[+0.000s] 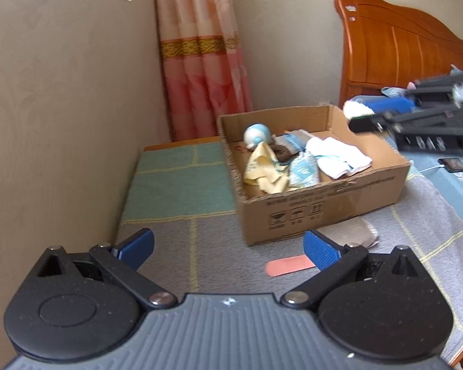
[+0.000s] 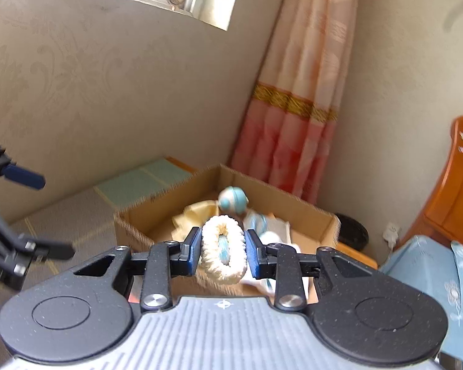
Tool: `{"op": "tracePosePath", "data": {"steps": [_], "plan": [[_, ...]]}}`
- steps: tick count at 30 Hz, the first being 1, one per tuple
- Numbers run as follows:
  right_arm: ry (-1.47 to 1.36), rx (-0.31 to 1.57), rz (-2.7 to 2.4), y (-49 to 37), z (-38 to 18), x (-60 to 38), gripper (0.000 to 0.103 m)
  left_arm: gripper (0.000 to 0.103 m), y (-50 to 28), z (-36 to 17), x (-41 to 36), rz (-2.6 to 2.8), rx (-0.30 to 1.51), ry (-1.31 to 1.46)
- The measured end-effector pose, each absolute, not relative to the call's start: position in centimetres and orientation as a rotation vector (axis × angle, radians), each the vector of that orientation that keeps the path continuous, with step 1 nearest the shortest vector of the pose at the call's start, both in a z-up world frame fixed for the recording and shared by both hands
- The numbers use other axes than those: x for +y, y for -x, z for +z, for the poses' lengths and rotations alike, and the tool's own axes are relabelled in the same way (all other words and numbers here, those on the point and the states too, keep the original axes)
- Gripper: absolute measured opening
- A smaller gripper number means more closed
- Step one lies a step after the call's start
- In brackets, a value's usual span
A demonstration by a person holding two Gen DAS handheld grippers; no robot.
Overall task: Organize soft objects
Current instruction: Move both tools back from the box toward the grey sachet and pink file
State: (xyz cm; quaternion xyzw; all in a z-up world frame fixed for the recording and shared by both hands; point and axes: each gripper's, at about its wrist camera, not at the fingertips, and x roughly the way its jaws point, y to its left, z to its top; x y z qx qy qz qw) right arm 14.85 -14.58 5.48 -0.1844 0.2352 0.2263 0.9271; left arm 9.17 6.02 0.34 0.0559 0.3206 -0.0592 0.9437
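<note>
Two grippers: the right gripper (image 2: 222, 251), centre frame, pinches a fluffy ring (image 2: 222, 254) above the box (image 2: 132, 225) for dropping; the left gripper (image 1: 228, 248) gapes empty.

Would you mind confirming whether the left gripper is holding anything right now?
No, the left gripper has its jaws spread wide with nothing between them, above the checked blanket.

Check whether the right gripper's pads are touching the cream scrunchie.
Touching: the right wrist view shows both pads of the right gripper pressed against the cream scrunchie.
</note>
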Motion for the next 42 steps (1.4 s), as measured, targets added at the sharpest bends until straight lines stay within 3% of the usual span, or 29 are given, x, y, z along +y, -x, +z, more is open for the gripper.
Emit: {"op": "tracePosePath", "data": {"steps": [8, 11, 13, 15, 30, 42], "plan": [[0.432, 0.482, 0.515, -18.9, 5.6, -9.5, 0.035, 0.102, -8.7, -0.6, 8.5, -0.074, 0.684, -0.077], [0.422, 0.508, 0.532, -20.2, 5.0, -7.7, 0.057, 0.102, -8.6, -1.4, 9.0, -0.068, 0.710, -0.063], [0.413, 0.503, 0.514, -20.7, 4.5, -7.0, 0.087, 0.102, -8.5, -1.7, 9.4, -0.058, 0.719, -0.060], [0.407, 0.520, 0.498, -20.9, 3.9, -6.5, 0.095, 0.102, -8.4, -1.7, 9.7, -0.053, 0.720, -0.054], [0.360, 0.539, 0.396, -16.3, 4.3, -9.5, 0.103, 0.102, -7.4, -1.2, 8.7, -0.065, 0.708, -0.048], [0.299, 0.688, 0.255, -12.9, -0.8, -12.5, 0.103, 0.102, -7.0, -1.3, 7.9, -0.084, 0.719, -0.065]]}}
